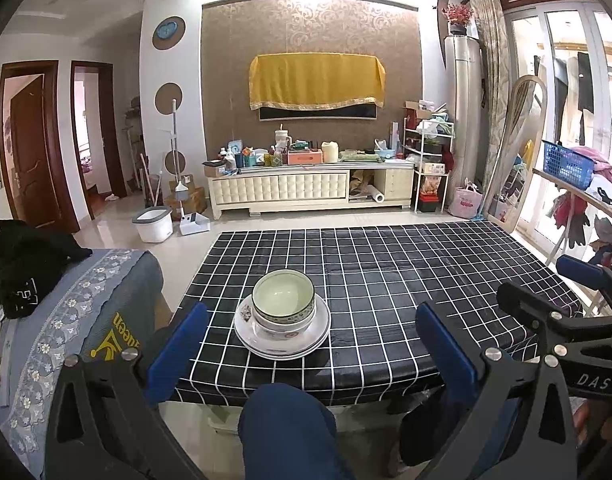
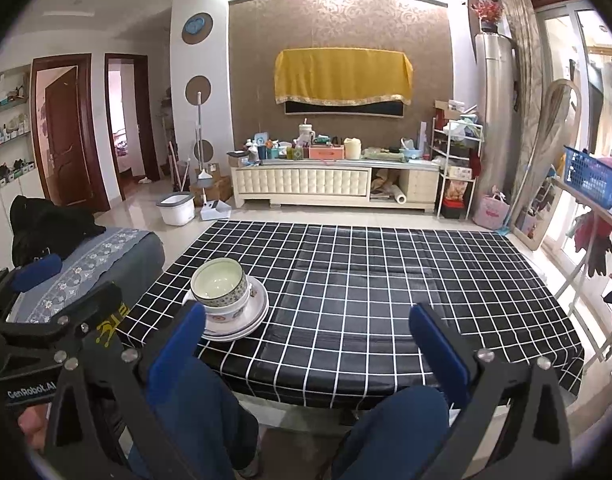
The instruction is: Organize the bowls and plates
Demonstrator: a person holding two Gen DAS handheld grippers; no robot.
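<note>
A green-rimmed bowl [image 1: 283, 295] sits nested in a white bowl with red marks [image 1: 282, 326], both stacked on white plates [image 1: 246, 330] near the front left of the black checked table [image 1: 406, 280]. The stack also shows in the right wrist view: bowl [image 2: 220, 282], plates [image 2: 254, 312]. My left gripper [image 1: 312, 354] is open and empty, held back over the table's front edge with the stack between its blue fingers [image 1: 178, 350]. My right gripper [image 2: 306, 350] is open and empty, to the right of the stack.
A sofa arm with a grey floral cover [image 1: 66, 320] and a black garment [image 1: 22, 260] stands left of the table. My knees [image 1: 286, 432] are under the front edge. A TV cabinet [image 1: 310, 188] lines the far wall. A drying rack with a blue basket [image 1: 568, 164] is at the right.
</note>
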